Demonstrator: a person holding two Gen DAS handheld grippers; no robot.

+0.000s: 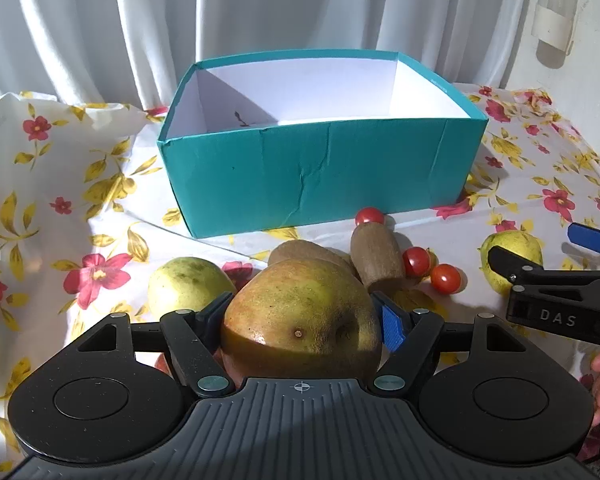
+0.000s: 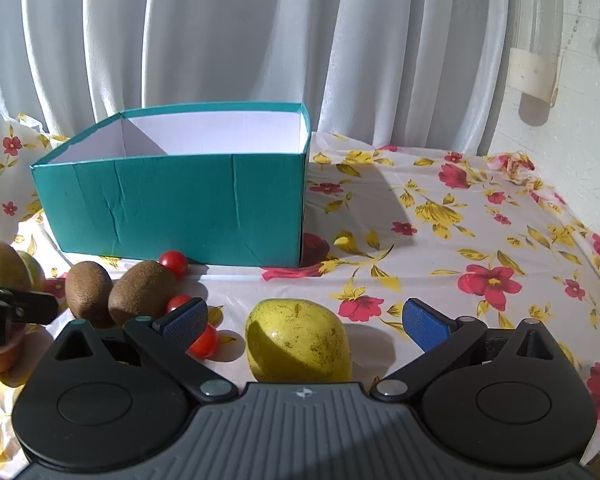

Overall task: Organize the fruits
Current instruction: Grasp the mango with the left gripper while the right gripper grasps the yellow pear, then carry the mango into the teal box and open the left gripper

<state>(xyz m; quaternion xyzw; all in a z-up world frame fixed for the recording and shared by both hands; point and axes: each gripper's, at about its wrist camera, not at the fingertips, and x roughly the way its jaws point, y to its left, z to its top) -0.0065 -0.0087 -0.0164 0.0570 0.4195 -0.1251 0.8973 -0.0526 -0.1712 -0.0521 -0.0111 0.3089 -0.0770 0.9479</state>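
My left gripper [image 1: 302, 318] is shut on a large yellow-red apple [image 1: 300, 312], held in front of the open teal box [image 1: 320, 172]. My right gripper [image 2: 300, 320] is open, its blue pads on either side of a yellow-green pear [image 2: 298, 344] that lies on the cloth. Two kiwis [image 2: 140, 290] [image 2: 87, 288] and three cherry tomatoes [image 2: 173, 262] lie left of it. In the left wrist view another green fruit [image 1: 186, 286] lies at left, the kiwis [image 1: 376, 256] and tomatoes [image 1: 416, 261] at centre, and the right gripper [image 1: 540, 256] reaches around the pear [image 1: 514, 246].
The box [image 2: 172, 204] stands on a flowered tablecloth [image 2: 480, 240], its white inside showing only a small dark stem. White curtains hang behind. A wall with a pipe is at right. The table edge runs along the right.
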